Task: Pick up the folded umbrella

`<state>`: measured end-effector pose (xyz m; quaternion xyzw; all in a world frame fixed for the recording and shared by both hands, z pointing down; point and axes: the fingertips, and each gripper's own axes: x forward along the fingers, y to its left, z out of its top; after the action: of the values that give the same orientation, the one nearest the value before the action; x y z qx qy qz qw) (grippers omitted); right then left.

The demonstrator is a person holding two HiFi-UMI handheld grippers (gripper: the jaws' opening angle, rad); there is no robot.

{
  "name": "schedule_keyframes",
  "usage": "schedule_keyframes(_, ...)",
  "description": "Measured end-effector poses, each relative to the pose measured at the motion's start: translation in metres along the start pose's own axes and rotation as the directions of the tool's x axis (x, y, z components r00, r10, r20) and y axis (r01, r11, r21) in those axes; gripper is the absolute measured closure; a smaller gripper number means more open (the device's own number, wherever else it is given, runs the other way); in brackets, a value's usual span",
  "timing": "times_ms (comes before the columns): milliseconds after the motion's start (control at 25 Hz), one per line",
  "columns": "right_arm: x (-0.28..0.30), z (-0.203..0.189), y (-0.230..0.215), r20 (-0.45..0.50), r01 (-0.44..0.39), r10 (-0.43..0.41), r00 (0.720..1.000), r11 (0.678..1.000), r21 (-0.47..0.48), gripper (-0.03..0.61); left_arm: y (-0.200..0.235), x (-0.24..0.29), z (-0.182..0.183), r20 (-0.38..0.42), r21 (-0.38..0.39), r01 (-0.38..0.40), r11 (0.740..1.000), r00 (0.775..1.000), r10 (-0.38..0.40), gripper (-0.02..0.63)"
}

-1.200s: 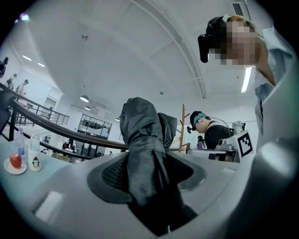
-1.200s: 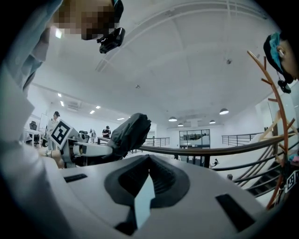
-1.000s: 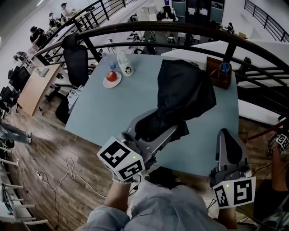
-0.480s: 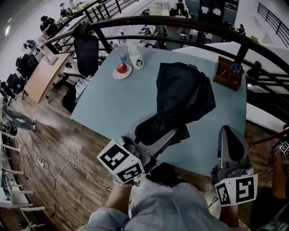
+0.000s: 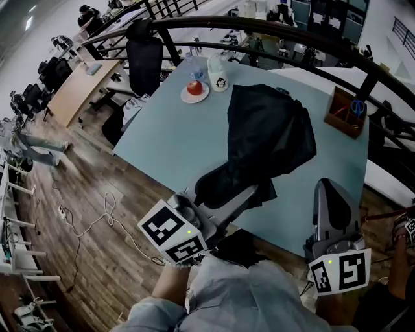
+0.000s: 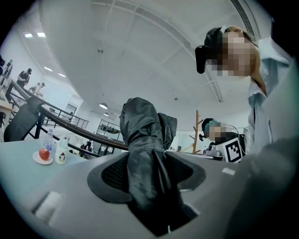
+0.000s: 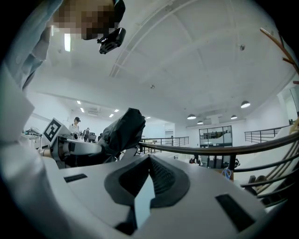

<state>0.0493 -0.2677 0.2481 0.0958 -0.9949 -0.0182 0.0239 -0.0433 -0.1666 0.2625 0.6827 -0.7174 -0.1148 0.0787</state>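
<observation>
Over the near half of the surface (image 5: 175, 142), the folded umbrella (image 5: 269, 139) is grasped at its near end by the left claw (image 5: 251, 190) and looks lifted, so the pickup seems essentially done. Its black canopy is loose and crumpled. At near right, the right claw (image 5: 332, 187) is clenched on nothing.

An open-plan office on an upper floor: beyond the left gripper (image 5: 249, 192) stand a swivel chair (image 5: 146, 56), a wooden desk (image 5: 79, 85), a curved railing (image 5: 259, 27) and distant workers (image 5: 85, 12).
</observation>
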Motion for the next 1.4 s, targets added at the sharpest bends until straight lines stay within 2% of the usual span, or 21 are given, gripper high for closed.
schedule_keyframes(480, 0.014, -0.001, 0.011, -0.004, -0.067, 0.067, 0.998, 0.998, 0.002, 0.578, 0.008, -0.018, 0.005, 0.039, -0.025, -0.055, 0.998, 0.998, 0.056, 0.371)
schedule_keyframes(960, 0.023, -0.005, 0.009, -0.007, -0.104, 0.104, 0.995, 0.995, 0.002, 0.578, 0.011, -0.019, 0.008, 0.068, -0.041, -0.072, 0.997, 0.995, 0.075, 0.370)
schedule_keyframes(1400, 0.031, -0.009, 0.010, -0.017, -0.126, 0.126, 0.992, 0.992, 0.006, 0.578, 0.017, -0.015, 0.005, 0.064, -0.045, -0.079, 0.996, 0.995, 0.082, 0.370)
